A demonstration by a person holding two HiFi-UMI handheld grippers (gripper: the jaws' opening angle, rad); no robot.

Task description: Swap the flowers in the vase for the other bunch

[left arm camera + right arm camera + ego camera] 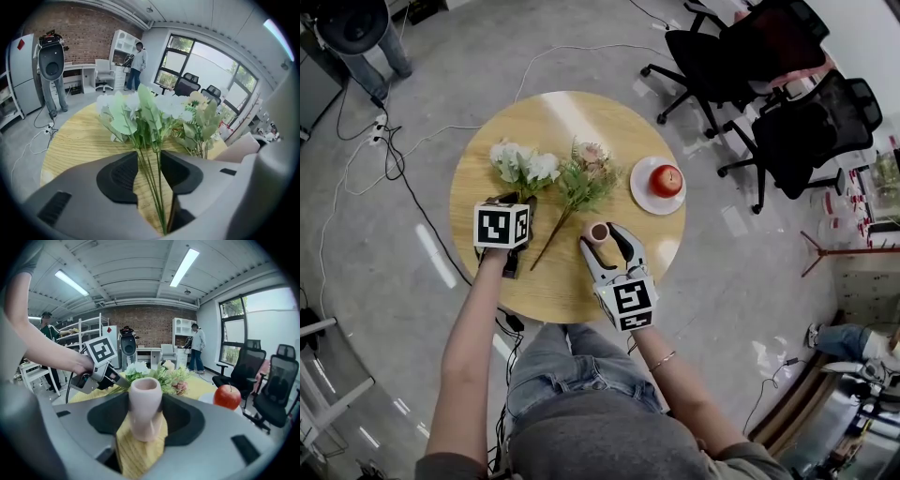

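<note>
Head view: the white bunch (523, 164) and the pink-green bunch (586, 173) lie on the round table (572, 281), and the pink vase (599, 231) stands empty.

Left gripper view: the left gripper (149, 171) has its jaws apart around the white stems (151, 164), apparently for a pickup.

Right gripper view: the right gripper (145, 413) clamps the upright vase, likely to steady it.

The table (546, 120) is pale yellow wood, finely grained. The white bunch (523, 166) at the left has green leaves; the pink bunch (584, 173) is cream and dusty pink. Red apple (666, 179), white plate (641, 194), pale pink vase (598, 232) (plain, unpatterned). The grey left gripper (149, 161) and right gripper (146, 411) carry black pads and black-and-white square markers.
</note>
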